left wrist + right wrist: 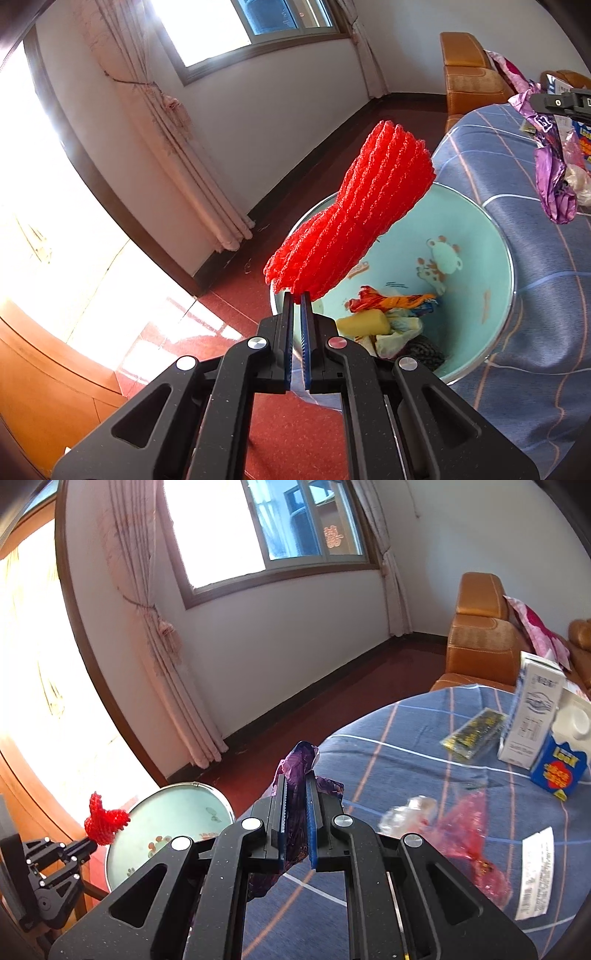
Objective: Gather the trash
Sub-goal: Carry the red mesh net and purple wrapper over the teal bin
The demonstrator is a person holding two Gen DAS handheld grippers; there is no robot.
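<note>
My left gripper is shut on a red foam net sleeve and holds it above the rim of a light green trash bin that stands on the floor beside the table. The bin holds several wrappers and a yellow piece. The right wrist view shows the left gripper, the red sleeve and the bin at lower left. My right gripper is shut on a crumpled purple foil wrapper over the table edge. The wrapper also shows in the left wrist view.
A table under a blue checked cloth carries two milk cartons, a dark snack packet, clear and pink plastic scraps and a paper receipt. An orange sofa stands behind. Red floor, curtains, window beyond.
</note>
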